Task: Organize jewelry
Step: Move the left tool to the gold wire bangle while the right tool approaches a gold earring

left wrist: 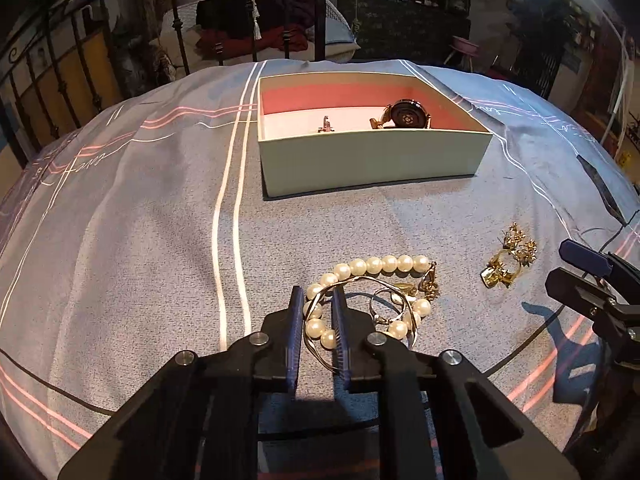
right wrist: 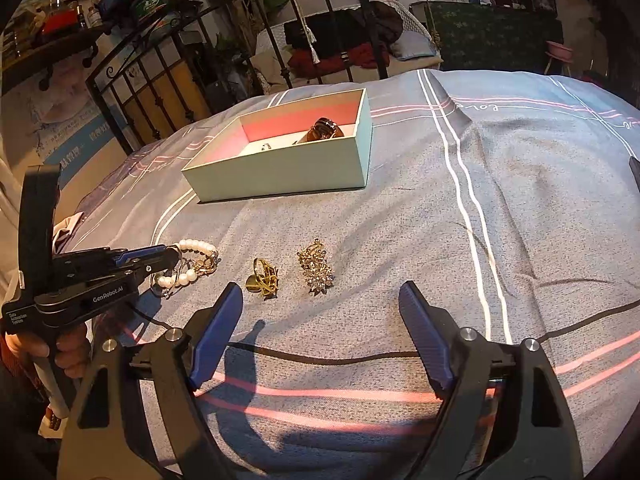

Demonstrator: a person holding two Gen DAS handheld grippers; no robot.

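Left wrist view | box (left wrist: 372, 160): watch (left wrist: 404, 115) and small piece inside | near side of box on bed: pearl bracelet (left wrist: 372, 266) between narrowed left gripper (left wrist: 317, 300) fingers, grip uncertain; gold ring (right wrist: 265, 278), brooch (right wrist: 316, 266) remain | right gripper (right wrist: 320, 300) fingers wide, empty

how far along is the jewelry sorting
Done: a watch and a small piece lie in the box. In hand: the left tool is closed around the pearl bracelet. Left: a gold ring and brooch on the bedspread; right tool open, empty.
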